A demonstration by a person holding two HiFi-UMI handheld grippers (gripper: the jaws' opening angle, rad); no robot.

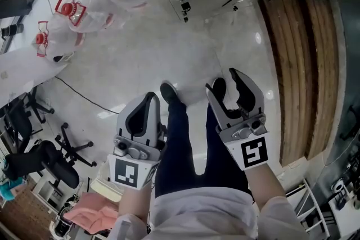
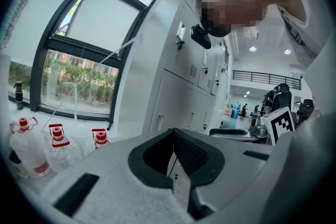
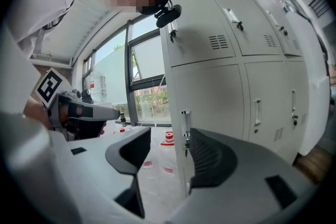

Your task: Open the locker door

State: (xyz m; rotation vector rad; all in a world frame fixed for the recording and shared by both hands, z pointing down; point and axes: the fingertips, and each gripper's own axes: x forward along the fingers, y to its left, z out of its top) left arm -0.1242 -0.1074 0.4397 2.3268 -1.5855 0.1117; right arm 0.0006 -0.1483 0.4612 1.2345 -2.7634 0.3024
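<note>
A bank of grey metal lockers (image 3: 220, 76) stands ahead in the right gripper view, each door with a vertical handle. The nearest door's handle (image 3: 185, 126) shows through the gap of my right gripper (image 3: 169, 136), well beyond the jaws. That gripper is open with nothing between its fingers, and in the head view my right gripper (image 1: 228, 80) hangs above the floor in front of the person's legs. My left gripper (image 1: 151, 97) is shut and empty beside it. In the left gripper view my left gripper (image 2: 174, 134) points toward the lockers (image 2: 178, 86) from a distance.
Several large water bottles with red caps (image 1: 73, 14) stand on the floor by the window (image 2: 79, 60). Office chairs (image 1: 45, 160) are at the lower left. A wood-strip floor section (image 1: 304, 64) runs along the right. A thin cable (image 1: 84, 95) crosses the marble floor.
</note>
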